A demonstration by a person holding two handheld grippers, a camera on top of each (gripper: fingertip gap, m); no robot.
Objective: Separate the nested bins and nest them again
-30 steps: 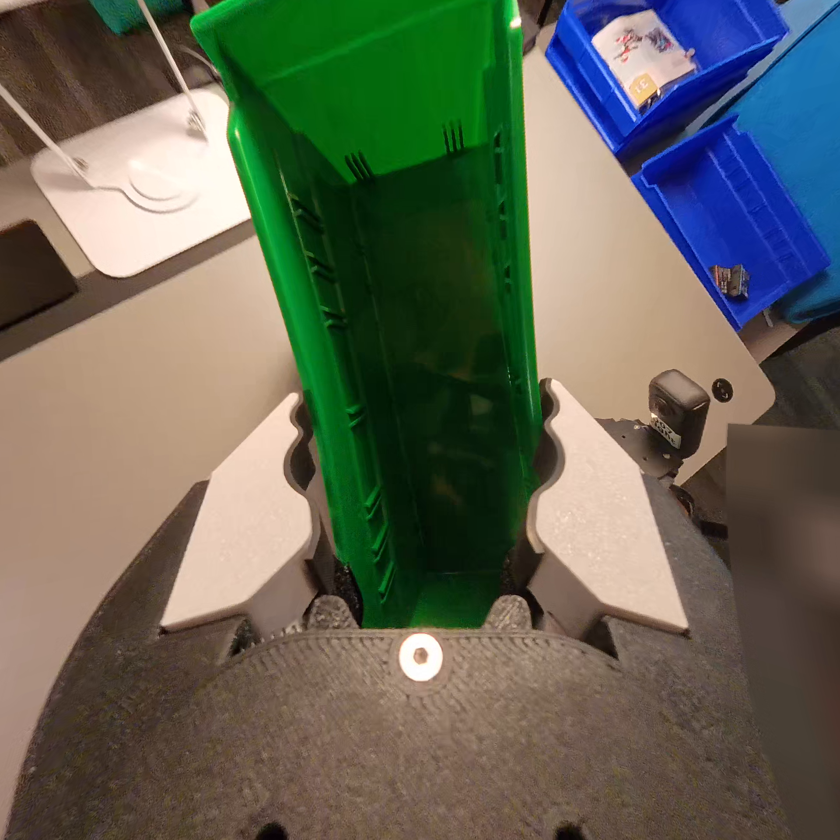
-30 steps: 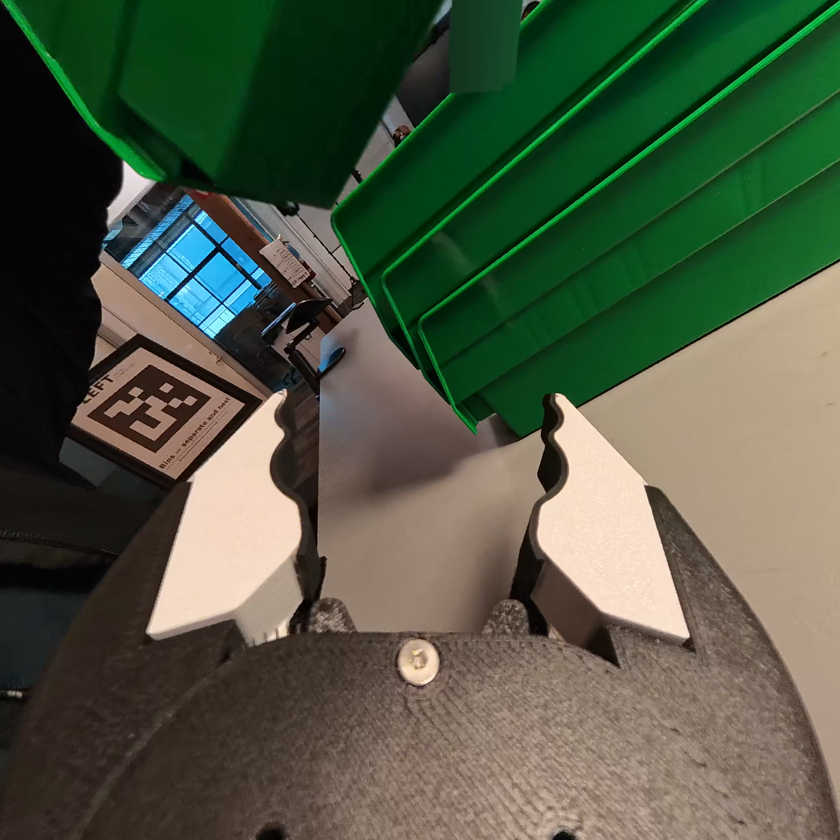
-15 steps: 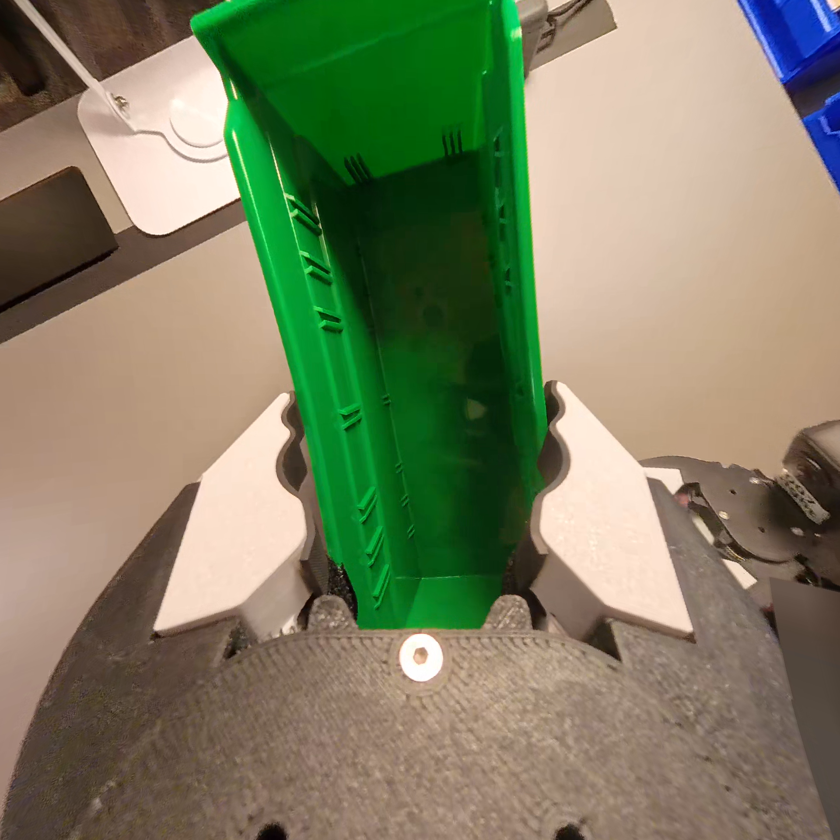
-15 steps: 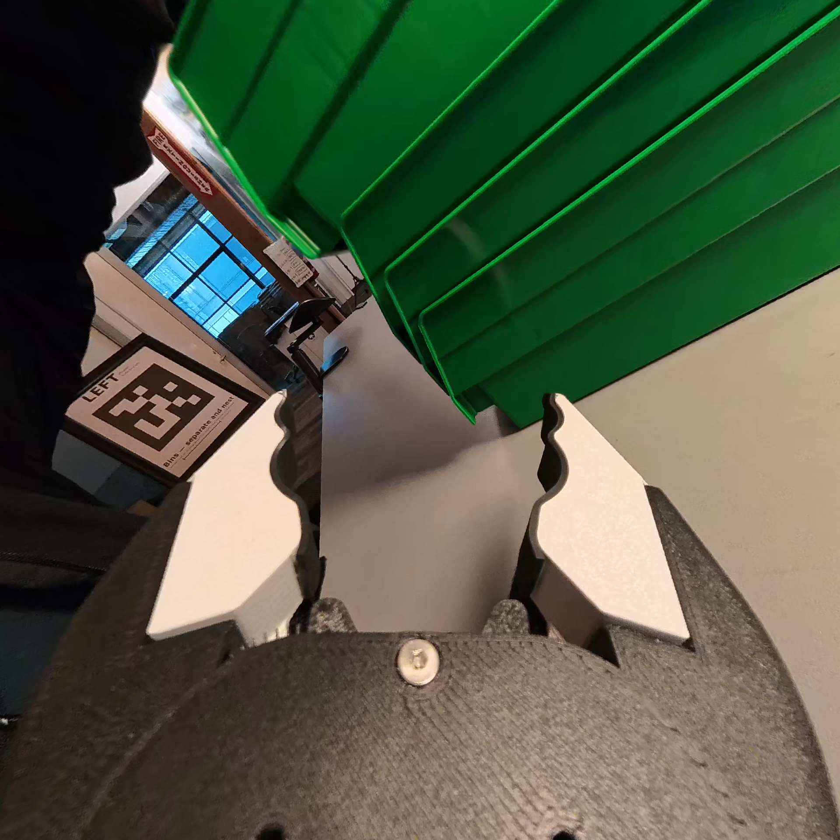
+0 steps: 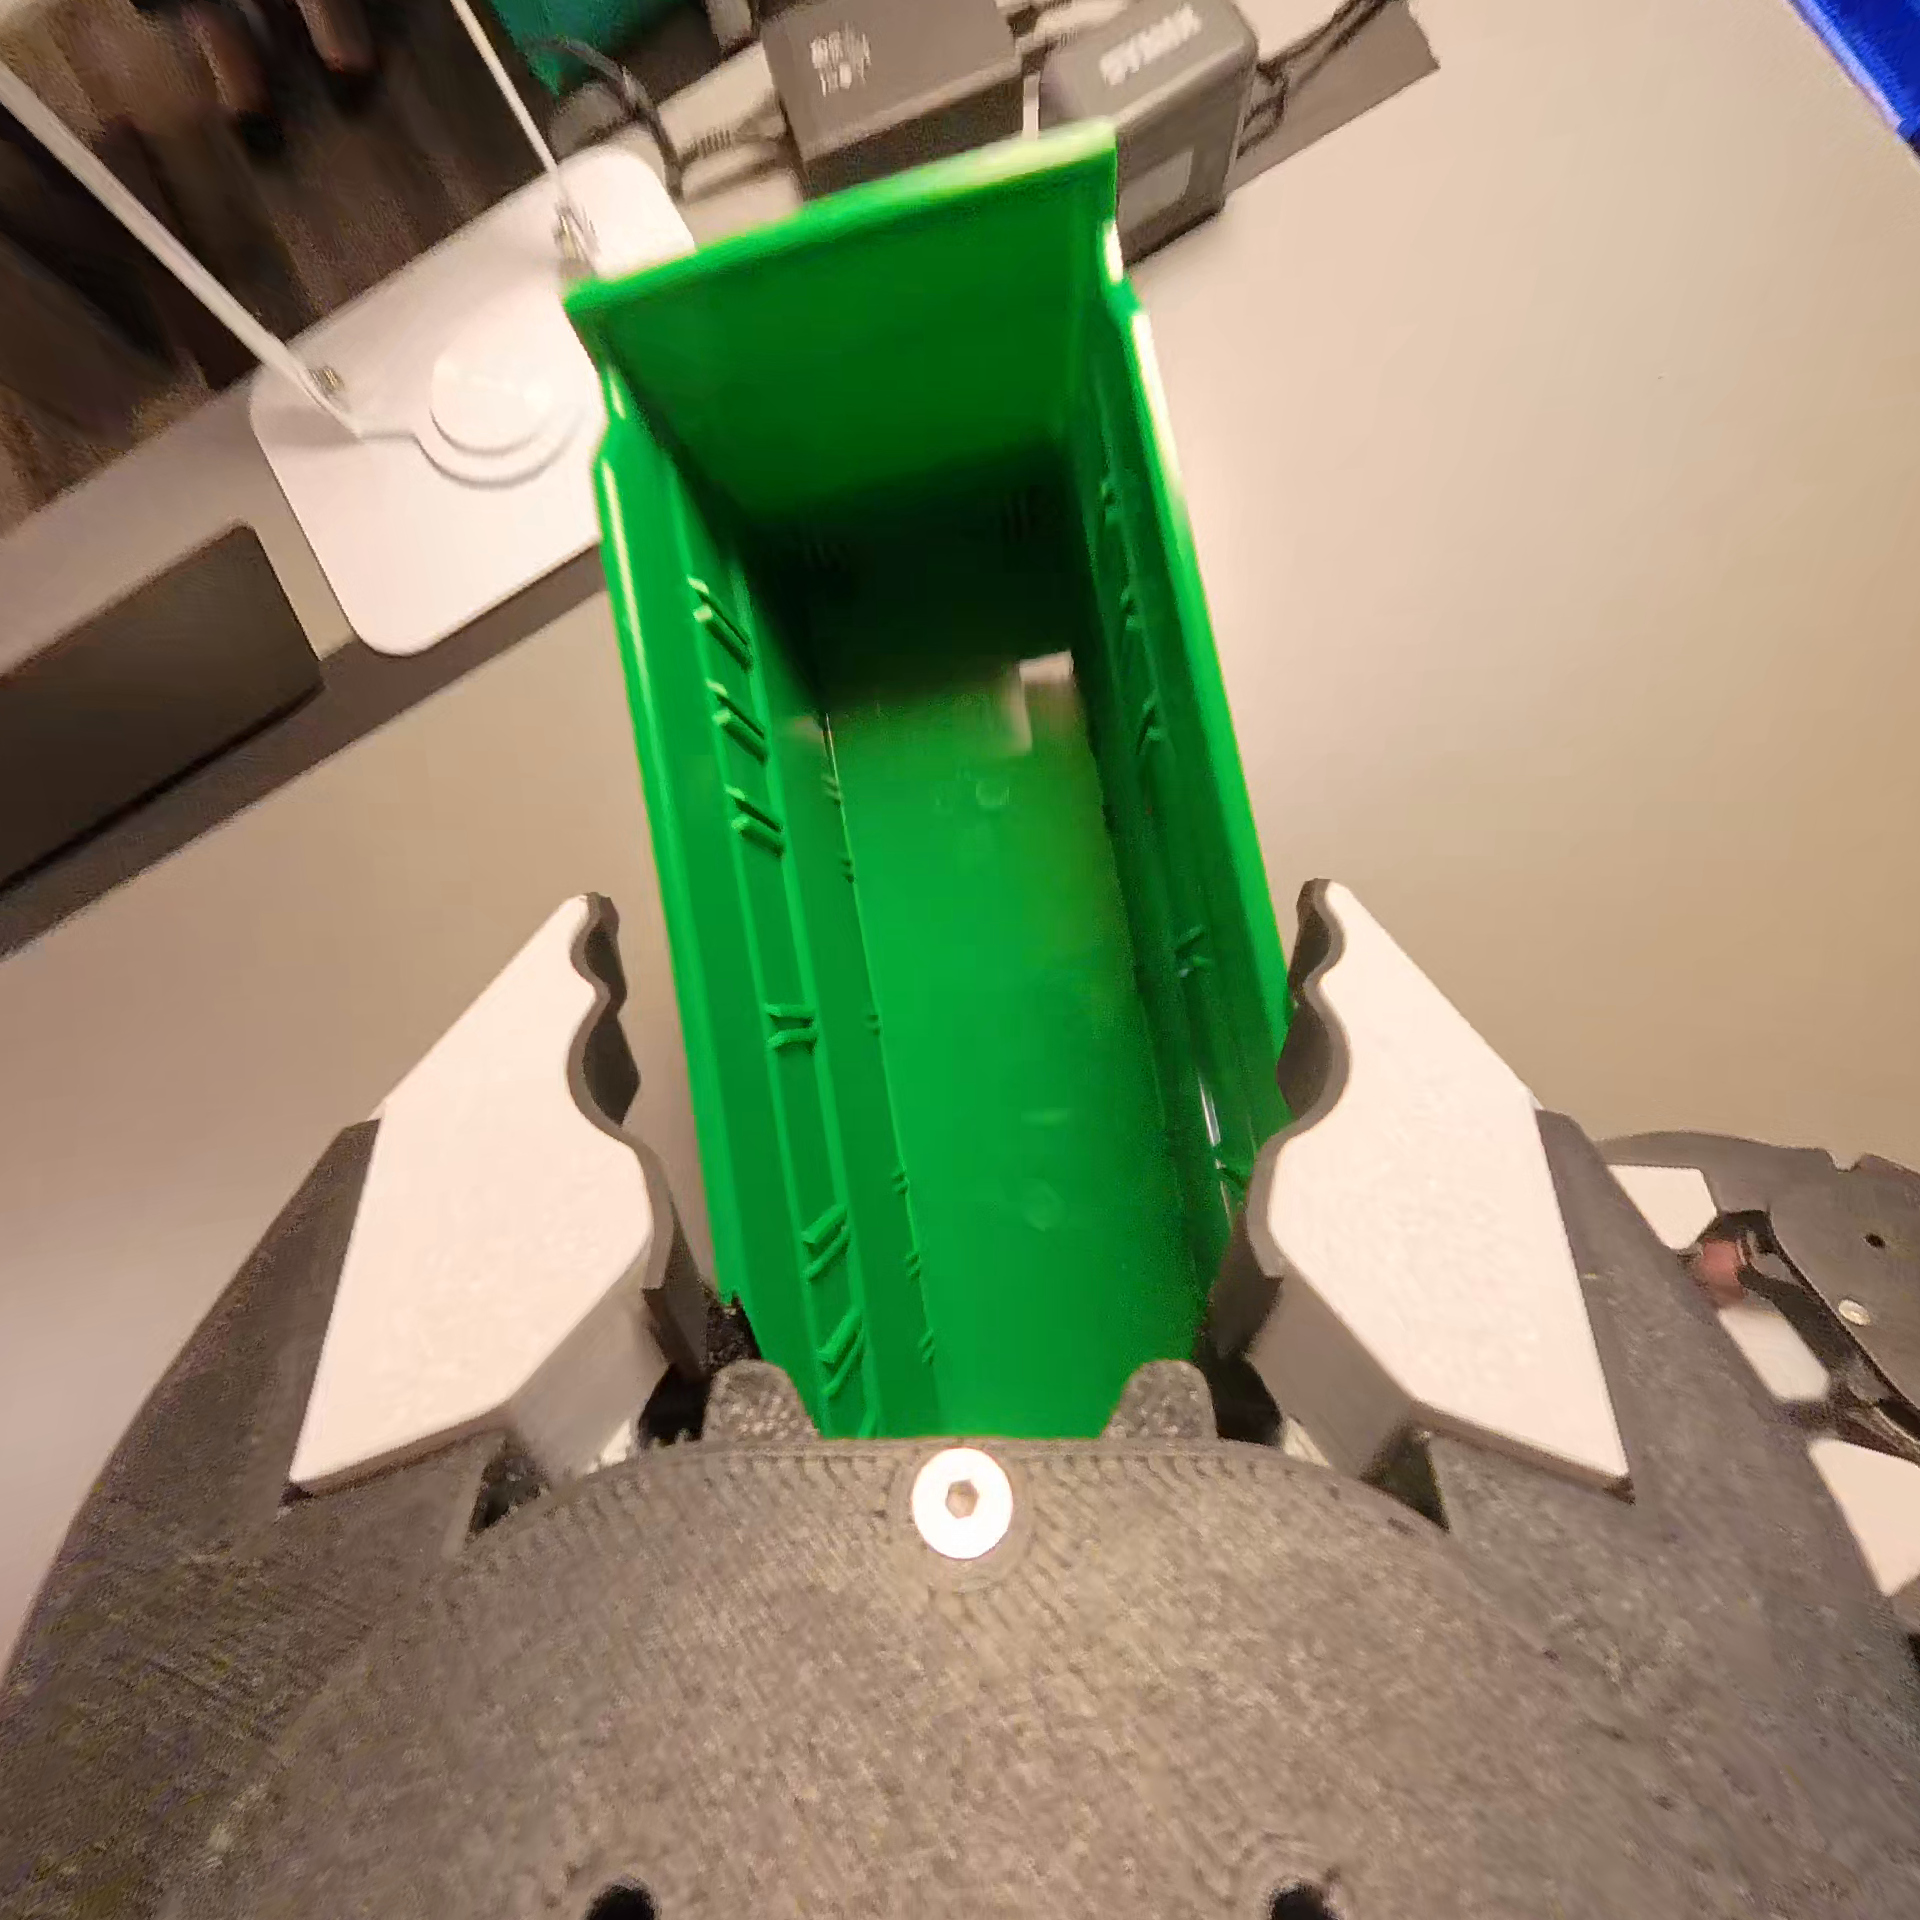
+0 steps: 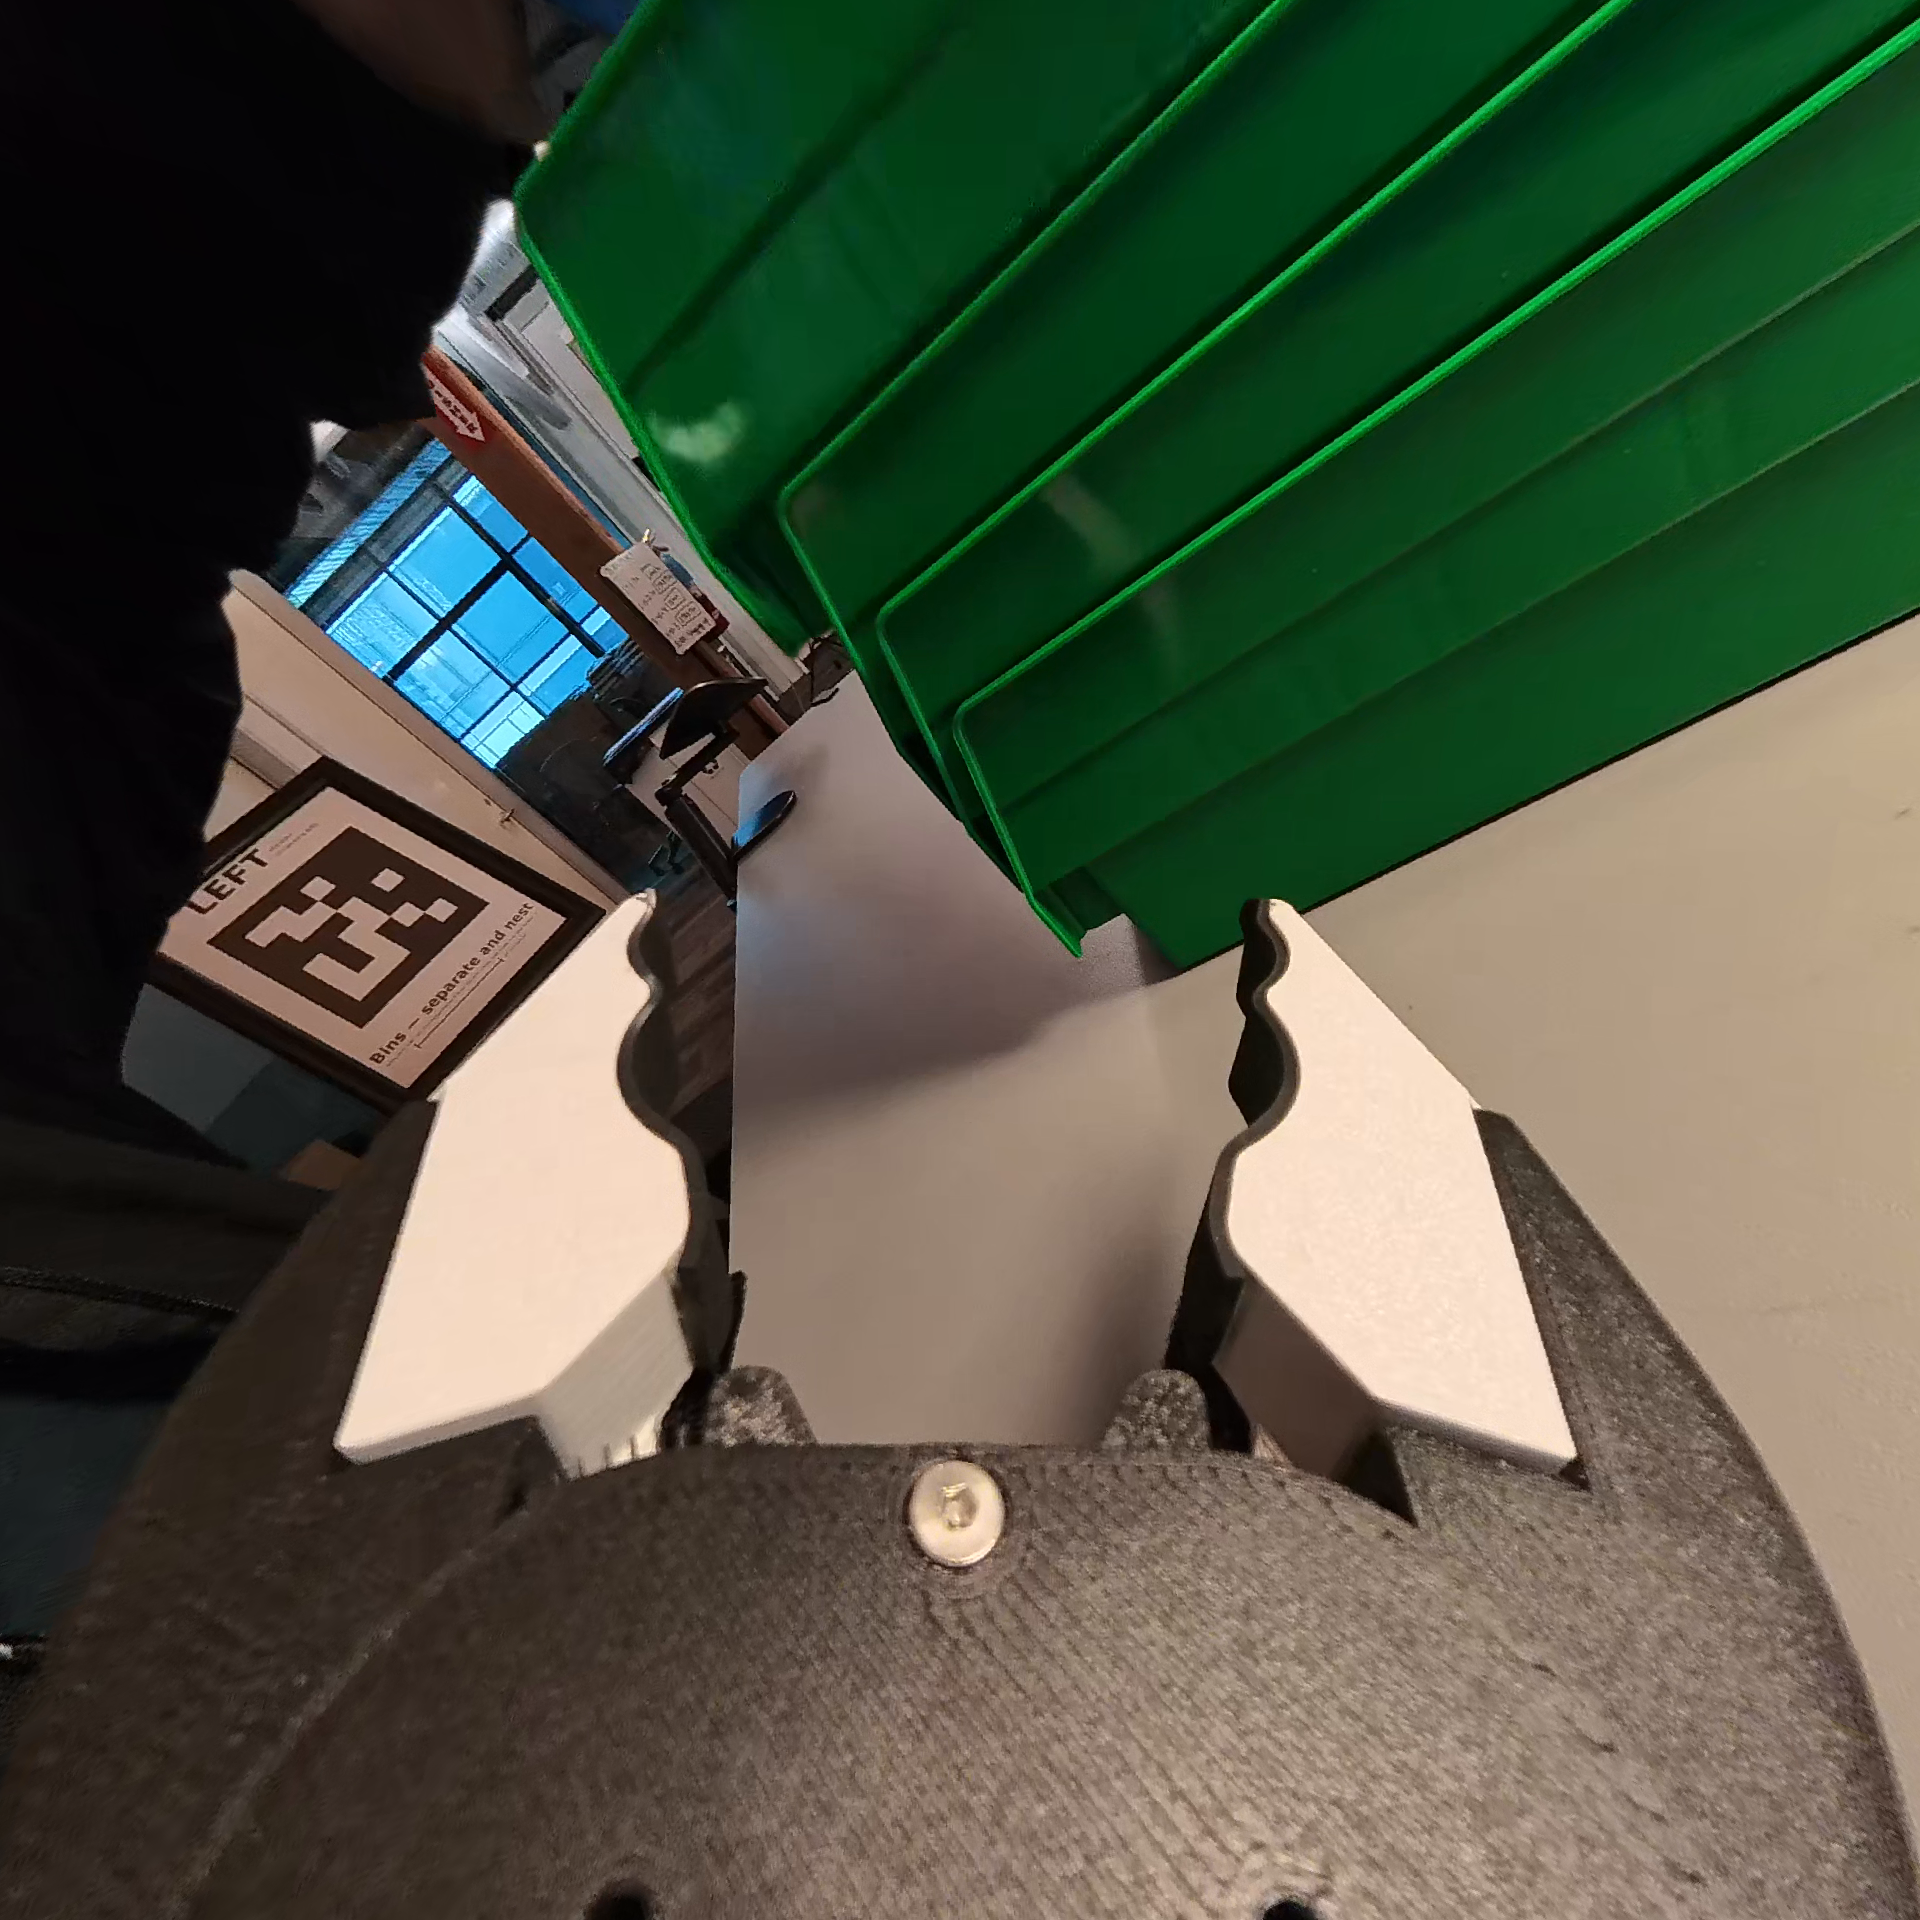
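Observation:
In the left wrist view a long green bin (image 5: 977,987) lies lengthwise between my left gripper's (image 5: 956,899) fingers, open side toward the camera. The left finger (image 5: 499,1143) stands clear of the bin's wall with table showing in the gap; the right finger (image 5: 1403,1122) is close against the other wall. The jaws are open and do not clamp it. In the right wrist view my right gripper (image 6: 951,906) is open and empty, low over the grey table (image 6: 935,1143), just in front of a tilted nested stack of green bins (image 6: 1351,623). The top bin (image 6: 790,239) sits on that stack.
A white stand base (image 5: 436,436), dark boxes (image 5: 894,73) and a dark pad (image 5: 135,707) lie beyond the bin. Part of the other gripper (image 5: 1766,1247) shows at the right. A framed marker card (image 6: 353,925) and a person's dark clothing (image 6: 125,416) are at the left.
My left jaws have opened off the green bin, and it has slid forward away from the gripper's body. In the right wrist view that bin came down onto the nested stack. The right gripper has not moved.

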